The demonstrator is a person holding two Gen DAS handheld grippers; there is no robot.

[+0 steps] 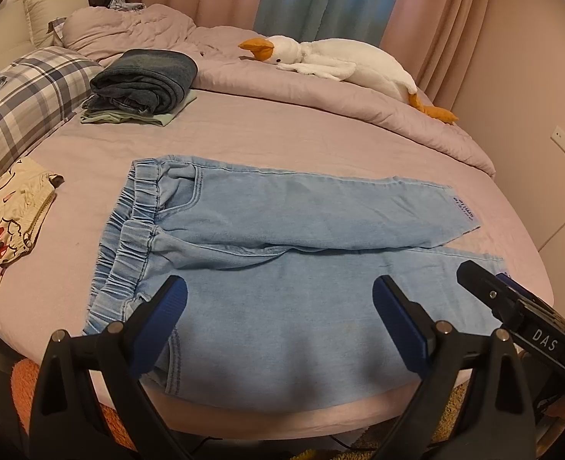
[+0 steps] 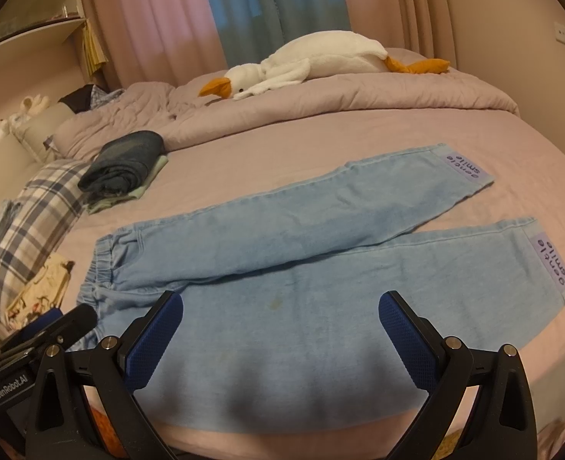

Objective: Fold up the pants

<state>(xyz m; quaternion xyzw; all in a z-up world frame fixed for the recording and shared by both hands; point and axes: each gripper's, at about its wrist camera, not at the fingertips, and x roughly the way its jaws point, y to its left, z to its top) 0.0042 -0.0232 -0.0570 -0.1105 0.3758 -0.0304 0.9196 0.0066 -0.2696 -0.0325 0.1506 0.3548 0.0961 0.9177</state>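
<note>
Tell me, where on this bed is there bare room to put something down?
Bare sheet lies between the light jeans and the folded clothes pile, and beyond the jeans toward the rumpled duvet. The left side is crowded: plaid pillow, printed garment.

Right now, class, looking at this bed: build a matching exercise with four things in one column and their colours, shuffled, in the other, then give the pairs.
Things:
1. pants
2. plush goose
3. pillow
4. folded jeans

Colours:
A. dark blue
B. white with orange beak
C. light blue
D. plaid grey and white

Pairs: 1-C, 2-B, 3-D, 4-A
</note>
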